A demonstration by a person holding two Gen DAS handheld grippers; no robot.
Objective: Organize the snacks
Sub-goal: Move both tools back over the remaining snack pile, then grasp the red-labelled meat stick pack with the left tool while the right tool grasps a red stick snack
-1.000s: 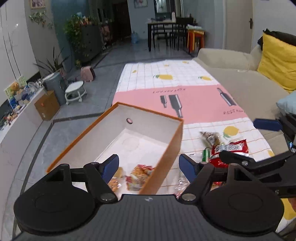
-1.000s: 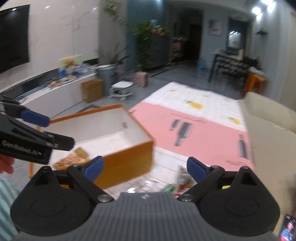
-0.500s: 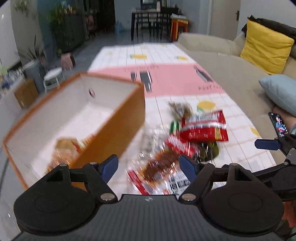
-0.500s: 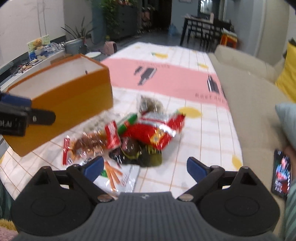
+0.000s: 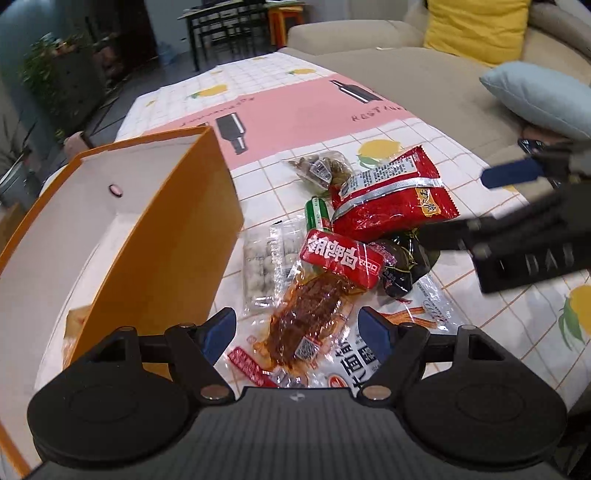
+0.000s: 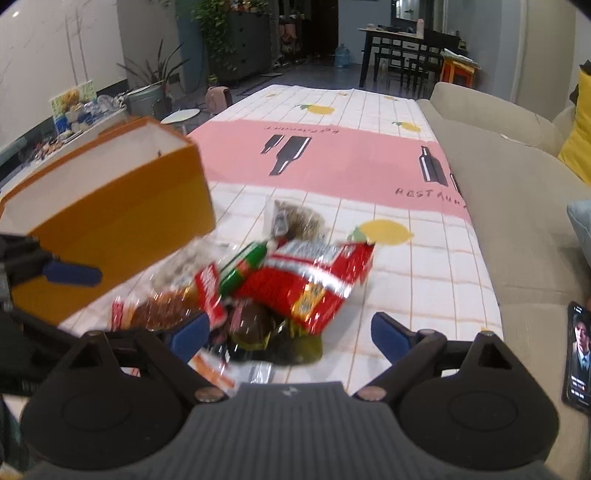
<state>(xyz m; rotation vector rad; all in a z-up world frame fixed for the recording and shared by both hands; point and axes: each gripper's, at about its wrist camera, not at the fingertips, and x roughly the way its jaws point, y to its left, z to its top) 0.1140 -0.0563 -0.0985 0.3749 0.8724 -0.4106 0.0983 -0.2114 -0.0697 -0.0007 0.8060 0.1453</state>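
An open orange box (image 5: 155, 236) with a white inside stands at the left of the table; it also shows in the right wrist view (image 6: 110, 221). A pile of snack packets lies to its right: a big red bag (image 5: 391, 195), a clear packet of brown jerky (image 5: 310, 317), a clear packet of pale balls (image 5: 262, 266), a green stick (image 5: 316, 214) and a dark packet (image 5: 402, 269). My left gripper (image 5: 297, 332) is open just above the jerky packet. My right gripper (image 6: 291, 336) is open over the dark packets (image 6: 258, 332), beside the red bag (image 6: 310, 284).
A patterned pink and white cloth (image 6: 332, 155) covers the table. A beige sofa (image 6: 517, 206) runs along the right with a yellow cushion (image 5: 476, 33) and a blue one (image 5: 535, 96). A phone (image 6: 578, 354) lies on the sofa edge.
Both grippers have swung from the box to the snack pile and come down closer to it. Both stay open and empty.
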